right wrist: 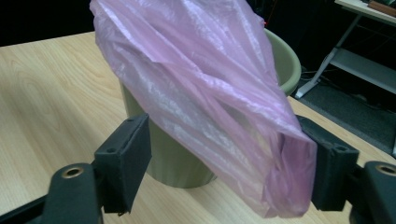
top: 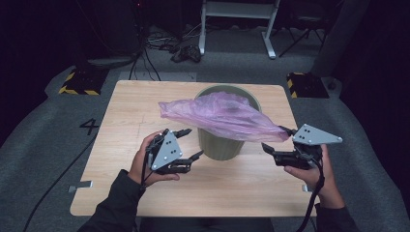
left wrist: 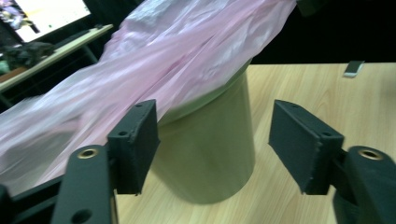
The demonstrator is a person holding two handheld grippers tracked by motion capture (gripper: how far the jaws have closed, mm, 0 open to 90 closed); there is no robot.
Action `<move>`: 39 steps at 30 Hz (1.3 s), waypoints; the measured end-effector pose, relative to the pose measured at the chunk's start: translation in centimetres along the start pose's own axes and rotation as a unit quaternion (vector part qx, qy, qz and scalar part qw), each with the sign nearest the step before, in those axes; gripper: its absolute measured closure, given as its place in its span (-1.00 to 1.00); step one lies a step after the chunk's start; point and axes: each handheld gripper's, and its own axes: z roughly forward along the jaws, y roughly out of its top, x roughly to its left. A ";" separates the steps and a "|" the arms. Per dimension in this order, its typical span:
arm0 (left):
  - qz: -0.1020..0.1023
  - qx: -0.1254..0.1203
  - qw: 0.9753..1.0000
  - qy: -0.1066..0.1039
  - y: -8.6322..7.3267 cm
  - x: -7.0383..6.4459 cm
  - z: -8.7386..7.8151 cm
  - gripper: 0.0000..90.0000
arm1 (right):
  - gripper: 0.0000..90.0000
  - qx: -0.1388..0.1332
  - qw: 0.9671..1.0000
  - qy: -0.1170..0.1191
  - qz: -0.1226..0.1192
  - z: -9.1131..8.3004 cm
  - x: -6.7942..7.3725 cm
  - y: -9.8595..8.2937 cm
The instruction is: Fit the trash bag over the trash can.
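An olive-green bin [top: 220, 145] stands upright in the middle of the wooden table [top: 125, 125]. A thin pink plastic bag [top: 222, 116] lies across its rim and stretches to the right. My left gripper [top: 192, 143] is open just left of the bin, with the bin wall [left wrist: 210, 158] between its spread jaws but apart from them, and the bag [left wrist: 177, 60] above. My right gripper [top: 278, 139] is open to the right of the bin. The bag's end [right wrist: 280, 186] hangs between its jaws and rests against one pad [right wrist: 329, 168]. Behind it is the bin [right wrist: 173, 158].
Bare tabletop lies in front of the bin and on both sides. On the floor beyond the table are a white desk frame [top: 237, 14], cables [top: 186, 50] and two yellow-and-black striped bases [top: 80, 84]. A lit monitor [left wrist: 42, 14] is off to the side.
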 end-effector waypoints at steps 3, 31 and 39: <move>-0.004 -0.001 1.000 -0.004 0.6 0.1 1.1 -0.36 | -0.54 -0.018 1.000 -0.010 -0.009 -0.9 0.2 0.5; -0.066 0.059 0.996 0.033 -1.5 5.2 4.3 -0.09 | 0.87 0.097 0.988 0.043 -0.116 4.6 0.5 6.6; -0.039 0.070 0.996 0.037 -1.7 6.3 4.5 0.59 | 1.00 0.067 0.992 0.059 -0.094 4.0 -0.2 6.7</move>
